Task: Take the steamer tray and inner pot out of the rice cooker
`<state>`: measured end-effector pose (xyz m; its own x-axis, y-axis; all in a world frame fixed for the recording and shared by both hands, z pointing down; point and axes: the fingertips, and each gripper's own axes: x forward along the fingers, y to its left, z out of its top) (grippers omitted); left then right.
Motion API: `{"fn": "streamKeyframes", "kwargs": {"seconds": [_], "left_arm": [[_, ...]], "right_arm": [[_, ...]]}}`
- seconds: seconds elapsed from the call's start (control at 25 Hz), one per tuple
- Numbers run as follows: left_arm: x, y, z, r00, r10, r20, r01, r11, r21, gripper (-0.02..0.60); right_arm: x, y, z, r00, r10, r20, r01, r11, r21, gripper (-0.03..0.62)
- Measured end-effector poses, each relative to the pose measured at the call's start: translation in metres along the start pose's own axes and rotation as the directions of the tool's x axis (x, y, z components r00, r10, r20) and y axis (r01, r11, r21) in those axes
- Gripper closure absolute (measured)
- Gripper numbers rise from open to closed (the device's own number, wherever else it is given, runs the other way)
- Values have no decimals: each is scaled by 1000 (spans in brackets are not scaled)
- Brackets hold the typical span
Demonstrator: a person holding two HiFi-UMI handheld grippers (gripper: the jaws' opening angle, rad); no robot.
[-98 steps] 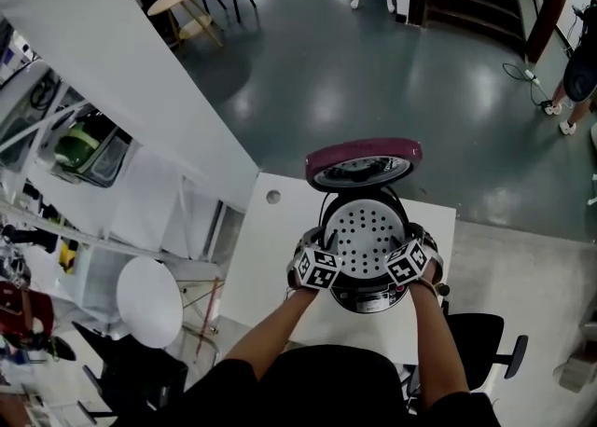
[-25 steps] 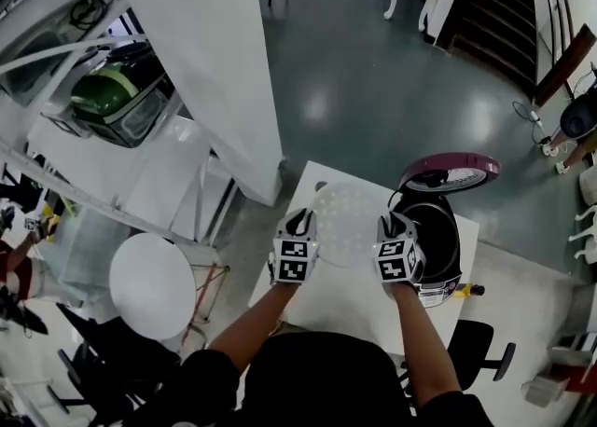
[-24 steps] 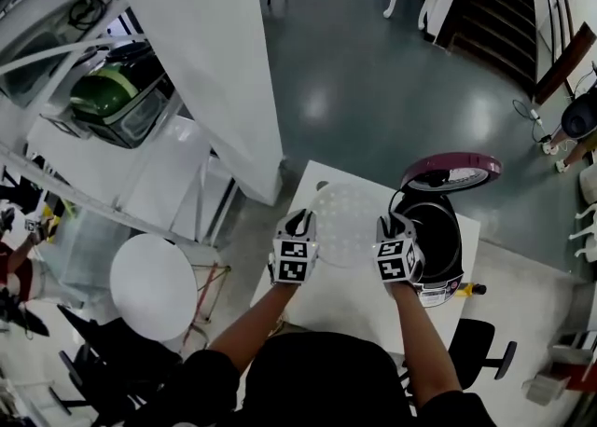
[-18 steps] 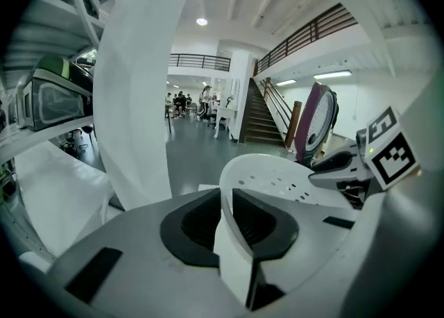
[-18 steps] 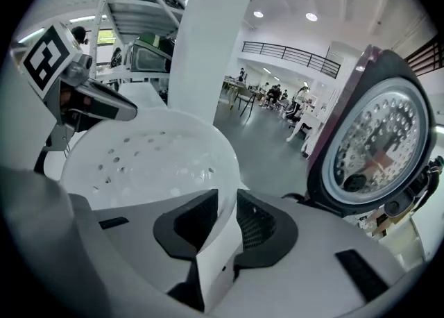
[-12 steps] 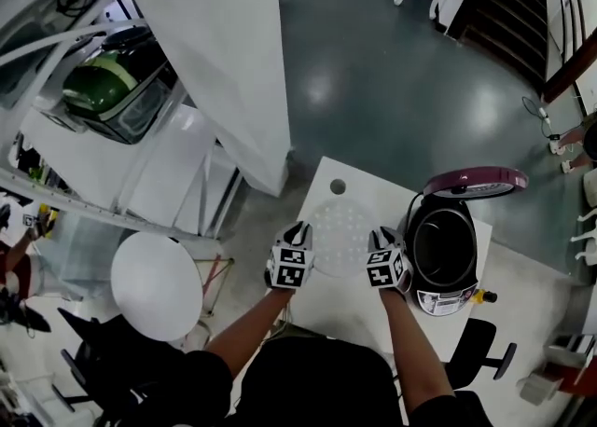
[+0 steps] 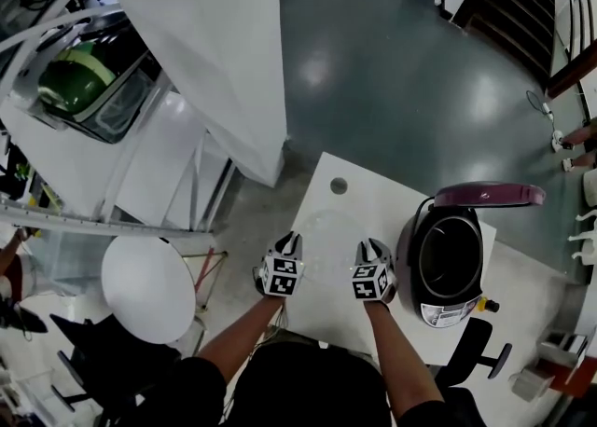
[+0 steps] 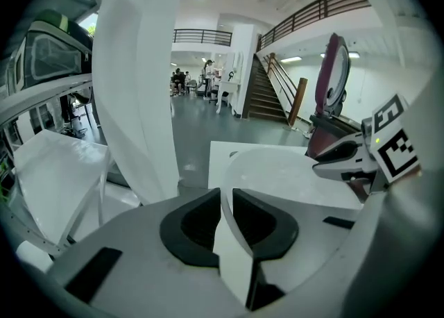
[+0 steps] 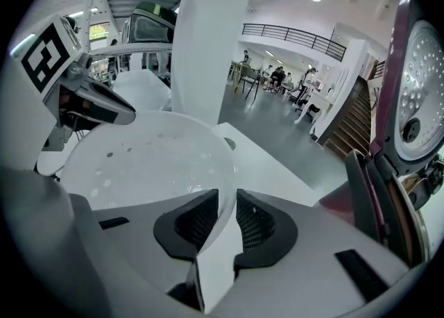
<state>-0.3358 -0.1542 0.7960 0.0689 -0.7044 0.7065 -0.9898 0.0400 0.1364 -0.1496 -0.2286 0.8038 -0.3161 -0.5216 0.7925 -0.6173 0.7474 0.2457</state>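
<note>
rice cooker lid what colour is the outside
The rice cooker lid is dark pinkish purple; the head view shows it best.

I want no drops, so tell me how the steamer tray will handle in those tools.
Probably stiff: the steamer tray holds flat between left tool and right tool, pinched only at its rim. Likely light, being thin and perforated. Its smooth edge may slip.

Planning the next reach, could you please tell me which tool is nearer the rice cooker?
Right. The right tool grips the steamer tray's edge just beside the rice cooker; the left tool holds the opposite edge, farther away.
</note>
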Motion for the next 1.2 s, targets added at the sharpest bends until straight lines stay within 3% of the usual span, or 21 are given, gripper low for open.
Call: {"fn": "streamKeyframes", "kwargs": {"seconds": [0.28, 0.56, 0.84, 1.08, 1.2], "left_arm": [[22, -5, -43, 999, -11, -44, 12, 1000, 16, 529], [35, -7, -59, 996, 61, -60, -56, 996, 72, 532], [43, -4, -76, 995, -18, -101, 20, 1000, 17, 530], [36, -5, -65, 990, -60, -126, 61, 998, 0, 391], [20, -5, -54, 993, -58, -102, 60, 998, 11, 377]], "right_arm": [[19, 17, -42, 997, -10, -71, 8, 1000, -17, 520], [30, 23, -61, 994, -26, -105, 19, 998, -64, 510], [31, 29, -62, 994, -1, -109, -11, 994, -105, 494], [20, 29, -53, 993, 61, -105, -61, 998, 2, 471], [2, 31, -47, 993, 80, -84, -76, 996, 44, 471]]}}
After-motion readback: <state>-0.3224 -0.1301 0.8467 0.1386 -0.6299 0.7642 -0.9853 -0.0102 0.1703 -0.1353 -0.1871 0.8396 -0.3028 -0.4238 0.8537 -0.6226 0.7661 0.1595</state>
